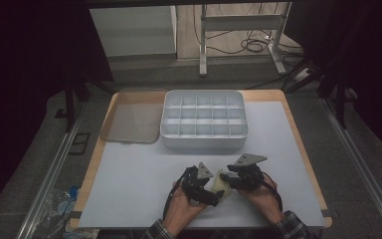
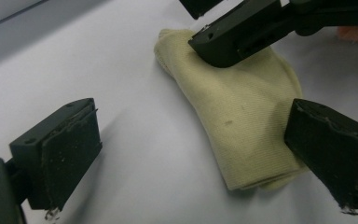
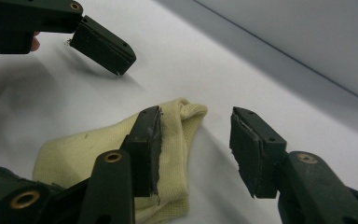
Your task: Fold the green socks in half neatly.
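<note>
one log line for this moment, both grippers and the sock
left gripper: open, straddling sock | right gripper: open, one jaw on sock's end | sock: flat on table | organizer box: empty

A wooden table (image 1: 298,149) carries a white sheet (image 1: 144,189) covering most of its top. At the far edge, near the middle, sits a grey compartment tray (image 1: 204,142). A translucent lid (image 1: 129,122) lies flat just beside it, toward the far left corner. A pale yellow sock (image 1: 222,184) lies near the front edge.
</note>
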`<state>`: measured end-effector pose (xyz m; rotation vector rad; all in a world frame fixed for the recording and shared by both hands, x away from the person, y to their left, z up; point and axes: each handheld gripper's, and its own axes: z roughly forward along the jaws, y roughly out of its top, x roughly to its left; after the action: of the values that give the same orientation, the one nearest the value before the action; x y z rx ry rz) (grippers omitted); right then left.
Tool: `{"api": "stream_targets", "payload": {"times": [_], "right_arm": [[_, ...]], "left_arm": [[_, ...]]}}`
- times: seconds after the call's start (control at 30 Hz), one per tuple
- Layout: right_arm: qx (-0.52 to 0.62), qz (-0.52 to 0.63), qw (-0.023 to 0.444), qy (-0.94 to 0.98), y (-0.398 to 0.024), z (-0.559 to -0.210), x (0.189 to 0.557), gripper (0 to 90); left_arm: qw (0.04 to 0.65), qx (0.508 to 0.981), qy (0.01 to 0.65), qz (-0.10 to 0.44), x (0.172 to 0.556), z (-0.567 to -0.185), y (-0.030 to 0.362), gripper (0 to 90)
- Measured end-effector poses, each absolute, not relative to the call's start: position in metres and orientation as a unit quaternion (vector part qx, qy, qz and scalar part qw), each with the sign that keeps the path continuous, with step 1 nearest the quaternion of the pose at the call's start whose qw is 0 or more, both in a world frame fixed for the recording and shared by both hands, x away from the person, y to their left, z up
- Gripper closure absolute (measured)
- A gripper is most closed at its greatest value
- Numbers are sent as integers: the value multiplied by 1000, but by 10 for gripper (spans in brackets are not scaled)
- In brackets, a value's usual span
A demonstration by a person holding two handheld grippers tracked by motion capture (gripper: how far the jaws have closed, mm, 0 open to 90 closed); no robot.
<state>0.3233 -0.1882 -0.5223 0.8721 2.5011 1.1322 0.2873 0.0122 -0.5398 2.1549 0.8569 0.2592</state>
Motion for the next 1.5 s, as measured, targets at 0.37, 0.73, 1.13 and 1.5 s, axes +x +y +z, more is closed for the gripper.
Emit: {"api": "stream_targets", "payload": {"times": [0.37,0.73,1.13,1.5], "right_arm": [[294,392,145,860,-188,-521,320,510],[292,397,145,858,-189,-523,319,527],[302,406,137,852,-194,-517,319,478],[305,414,139,847,-203,-506,313,447]], "left_arm": [[379,841,354,153,297,-525,42,50],[352,854,355,143,301,-543,38,51],[354,853,357,138,298,-543,36,54],[353,857,351,128,290,-543,34,55]]}}
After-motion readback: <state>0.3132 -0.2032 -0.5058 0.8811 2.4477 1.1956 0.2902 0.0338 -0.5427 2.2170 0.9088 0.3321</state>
